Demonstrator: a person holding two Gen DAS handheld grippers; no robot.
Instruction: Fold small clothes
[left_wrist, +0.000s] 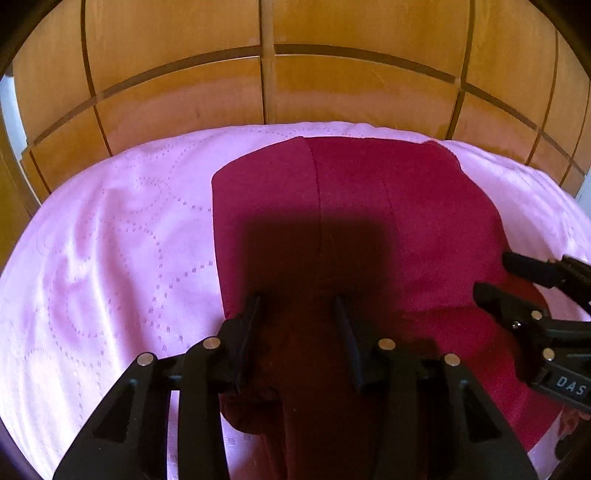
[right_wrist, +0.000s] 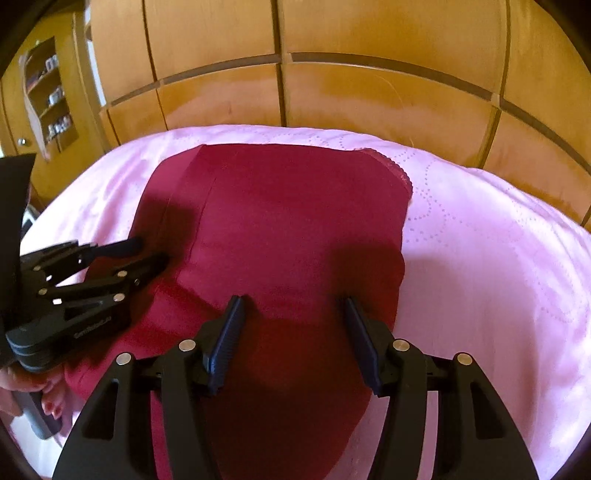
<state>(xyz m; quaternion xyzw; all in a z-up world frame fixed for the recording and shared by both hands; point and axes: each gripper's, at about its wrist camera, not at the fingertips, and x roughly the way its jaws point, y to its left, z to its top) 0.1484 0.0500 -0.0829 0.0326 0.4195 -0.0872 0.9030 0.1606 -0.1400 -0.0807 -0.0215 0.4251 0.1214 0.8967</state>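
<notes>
- Jaws: both black two-finger grippers stand wide apart and grip nothing. The left gripper (left_wrist: 298, 306) and the right gripper (right_wrist: 293, 306) each hover over cloth with fingers parted.
- Task item: a dark red, smooth-knit garment (left_wrist: 369, 206) lies spread mostly flat on the bed. A vertical seam runs down its left part. A scalloped trim edges its far right corner, seen best in the right wrist view (right_wrist: 400, 173). Its near end bunches into loose folds.
- Gripper placement: the left gripper sits over the near left part of the garment. The right gripper (left_wrist: 498, 275) sits over the near right part. Whether either fingertip touches the cloth cannot be determined.
- Support: a pale pink satin bedspread with dotted stitched curves (left_wrist: 110, 240) lies under the garment and extends past it on the left, right and far sides.
- Background: glossy orange-brown wooden cabinet panels (left_wrist: 177, 92) stand beyond the far edge of the bed.
</notes>
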